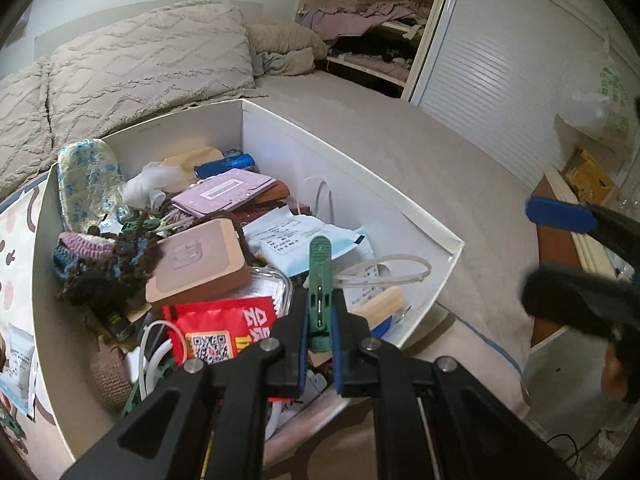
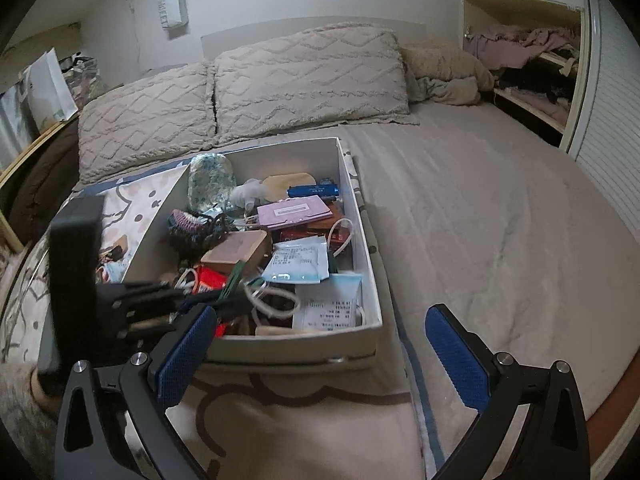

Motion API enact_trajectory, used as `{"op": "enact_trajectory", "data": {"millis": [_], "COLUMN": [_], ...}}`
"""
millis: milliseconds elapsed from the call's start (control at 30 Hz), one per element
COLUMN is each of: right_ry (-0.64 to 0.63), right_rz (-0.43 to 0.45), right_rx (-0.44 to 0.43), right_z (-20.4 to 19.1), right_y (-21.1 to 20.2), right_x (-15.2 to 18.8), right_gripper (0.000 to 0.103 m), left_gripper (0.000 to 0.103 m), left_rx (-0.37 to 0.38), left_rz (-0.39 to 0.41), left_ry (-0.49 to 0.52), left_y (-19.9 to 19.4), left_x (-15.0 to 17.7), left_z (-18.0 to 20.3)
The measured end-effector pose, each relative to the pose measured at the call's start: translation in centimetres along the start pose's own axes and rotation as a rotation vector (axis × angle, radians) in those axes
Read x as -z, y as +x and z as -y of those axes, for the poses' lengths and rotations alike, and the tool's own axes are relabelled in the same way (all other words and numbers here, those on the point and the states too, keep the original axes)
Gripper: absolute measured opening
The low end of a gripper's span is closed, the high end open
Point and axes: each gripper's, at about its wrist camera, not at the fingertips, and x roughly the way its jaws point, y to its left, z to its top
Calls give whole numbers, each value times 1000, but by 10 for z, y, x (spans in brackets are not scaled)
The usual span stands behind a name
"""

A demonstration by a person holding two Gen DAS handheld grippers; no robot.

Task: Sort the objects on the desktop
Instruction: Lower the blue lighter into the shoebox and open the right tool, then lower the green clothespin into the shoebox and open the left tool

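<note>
Left: two tufted pillows (image 2: pixel 240 88) against the headboard, patterned sheet (image 2: pixel 132 200) under white box (image 1: pixel 360 184) of clutter on the bed (image 2: pixel 500 220). Left gripper (image 1: pixel 320 320) clenched on green clothespin (image 1: pixel 320 280), upright over the box. Right gripper (image 2: pixel 320 356) released, empty, over the bedding. Right: open closet shelf (image 2: pixel 528 60), slatted door (image 1: pixel 500 80).
</note>
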Motion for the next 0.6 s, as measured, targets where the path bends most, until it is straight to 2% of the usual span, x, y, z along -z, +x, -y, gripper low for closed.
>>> {"op": "enact_trajectory", "data": {"millis": [600], "right_ry": [-13], "right_rz": [4], "right_rx": [-27], "right_z": [-3], "right_y": [-17], "right_x": [34], "right_gripper": [103], "left_gripper": [11], "left_rx": [-30], "left_rz": [-33], "left_ry": [58], "left_y": [10], "left_x": [-8], "left_z": [16]}}
